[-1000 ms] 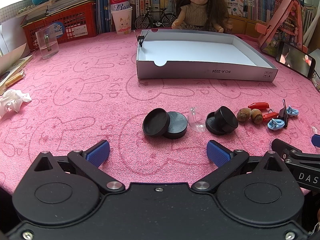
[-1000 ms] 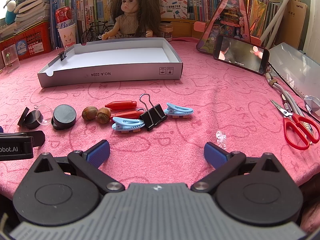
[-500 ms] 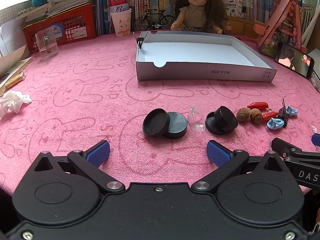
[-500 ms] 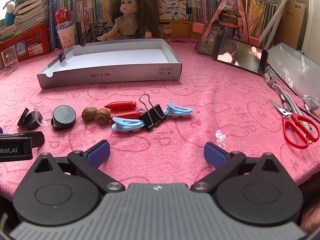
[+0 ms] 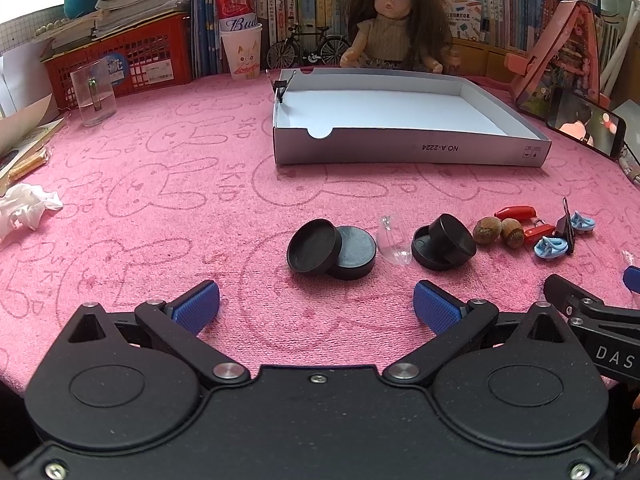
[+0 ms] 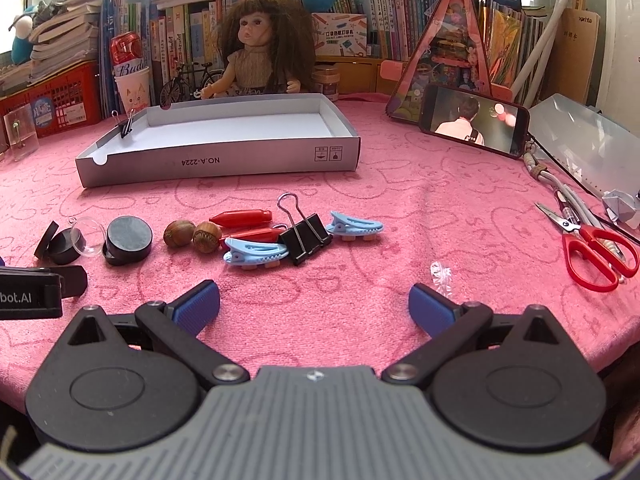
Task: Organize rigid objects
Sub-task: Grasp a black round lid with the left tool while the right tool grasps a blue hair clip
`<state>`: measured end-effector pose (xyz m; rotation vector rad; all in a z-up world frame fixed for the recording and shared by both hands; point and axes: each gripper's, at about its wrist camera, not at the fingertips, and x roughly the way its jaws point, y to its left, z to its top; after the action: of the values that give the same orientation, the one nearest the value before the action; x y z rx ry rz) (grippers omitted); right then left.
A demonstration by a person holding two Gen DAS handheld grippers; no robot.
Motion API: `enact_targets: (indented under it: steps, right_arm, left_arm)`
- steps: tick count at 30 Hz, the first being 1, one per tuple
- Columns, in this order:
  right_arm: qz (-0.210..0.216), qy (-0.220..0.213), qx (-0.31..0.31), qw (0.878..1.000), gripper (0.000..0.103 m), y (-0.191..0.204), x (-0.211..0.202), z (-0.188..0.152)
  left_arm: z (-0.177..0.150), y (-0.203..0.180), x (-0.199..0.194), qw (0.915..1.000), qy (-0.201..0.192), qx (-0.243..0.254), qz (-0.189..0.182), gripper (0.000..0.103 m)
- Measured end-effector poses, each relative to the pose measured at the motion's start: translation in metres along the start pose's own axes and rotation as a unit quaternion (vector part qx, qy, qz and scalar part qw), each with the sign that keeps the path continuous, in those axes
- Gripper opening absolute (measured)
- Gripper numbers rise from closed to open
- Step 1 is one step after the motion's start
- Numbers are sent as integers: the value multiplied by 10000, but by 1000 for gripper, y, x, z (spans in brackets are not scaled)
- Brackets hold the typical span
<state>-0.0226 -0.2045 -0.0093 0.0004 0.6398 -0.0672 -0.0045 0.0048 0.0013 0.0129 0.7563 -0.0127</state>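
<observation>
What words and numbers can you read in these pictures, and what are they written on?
"NO.A-2224", printed upside down on the front wall of the white box.
"Bud", the rest hidden, on the red can.
"DAS", cut off at the frame edge, on the right gripper's body.
"bot.AI", cut off, on the left gripper's body.
Book spines, the basket labels and the box's small symbols are too small to read.

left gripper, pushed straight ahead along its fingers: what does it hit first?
Probably the pair of black round cases, lying on the cloth almost centred ahead of the open left gripper. The white tray sits well beyond them. Depth is uncertain through the fisheye.
</observation>
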Motion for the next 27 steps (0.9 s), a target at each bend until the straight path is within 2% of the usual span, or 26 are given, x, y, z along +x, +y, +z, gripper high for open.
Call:
enact_targets:
  steps: [4, 6, 10, 12, 15, 20, 23, 27]
  right_arm:
    - [141, 1, 0, 9999, 103, -2, -1, 1]
    - [234, -43, 2, 9997, 101, -1, -4, 1]
    - [470, -182, -72, 9987, 95, 5, -8, 3]
    - [603, -250, -148, 9978, 91, 8, -10, 5]
    - [761, -368, -210, 9962, 80, 11, -12, 9]
    - [1027, -282, -236, 9940, 56, 13, -9, 12]
    - [1061, -184, -133, 9941, 52, 10, -3, 13]
    - [1083, -174, -75, 9939, 52, 6, 1, 15]
  left_arm:
    - [3, 3, 0, 9999, 42, -52, -116, 98]
    - [5, 7, -3, 9998, -54, -59, -174, 83]
    - [4, 14, -9, 9992, -182, -93, -331, 65]
    - [3, 18, -11, 9988, -250, -146, -401, 47]
    - [3, 25, -13, 9978, -311, -290, -501, 38]
    - [6, 31, -14, 9971, -425, -349, -521, 34]
    - [7, 32, -12, 9970, -409, -381, -541, 34]
    - [9, 34, -8, 9963, -408, -492, -576, 34]
